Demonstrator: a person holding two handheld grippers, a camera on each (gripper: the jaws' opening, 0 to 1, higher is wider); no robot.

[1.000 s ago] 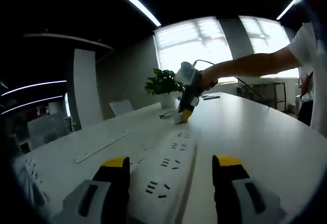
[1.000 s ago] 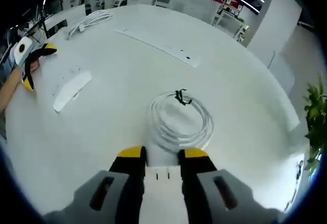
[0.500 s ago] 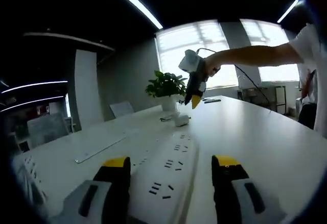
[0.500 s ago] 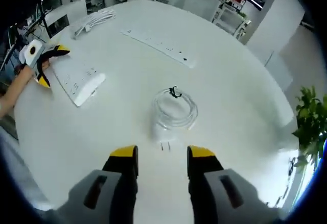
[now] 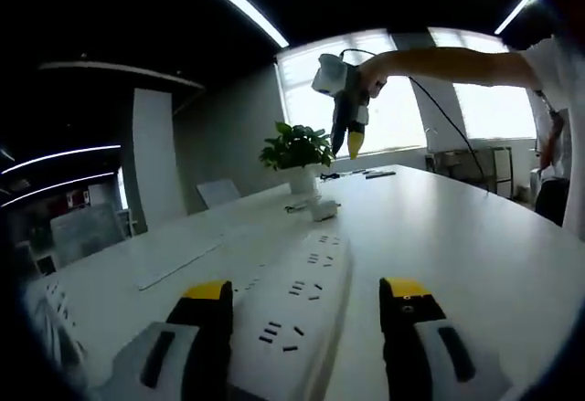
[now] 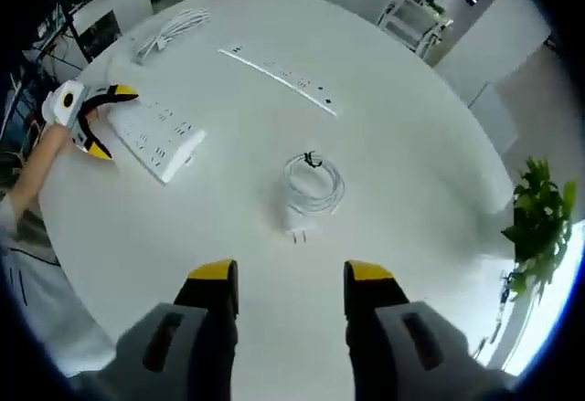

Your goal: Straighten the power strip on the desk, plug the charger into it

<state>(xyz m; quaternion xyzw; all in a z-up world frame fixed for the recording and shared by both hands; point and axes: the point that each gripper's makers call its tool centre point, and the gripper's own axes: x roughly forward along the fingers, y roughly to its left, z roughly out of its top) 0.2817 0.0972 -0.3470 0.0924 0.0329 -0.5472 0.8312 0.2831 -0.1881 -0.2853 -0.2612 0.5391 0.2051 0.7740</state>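
Charger (image 6: 303, 219) on desk (image 6: 411, 145), right gripper (image 6: 291, 284) parted above, empty

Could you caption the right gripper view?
Open right tool hovers above coiled white charger on round white desk.

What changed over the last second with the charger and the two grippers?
The right gripper let go of the charger and rose away from it, jaws now open; the charger lies on the desk with its cable coiled. The left gripper stayed open astride the power strip.
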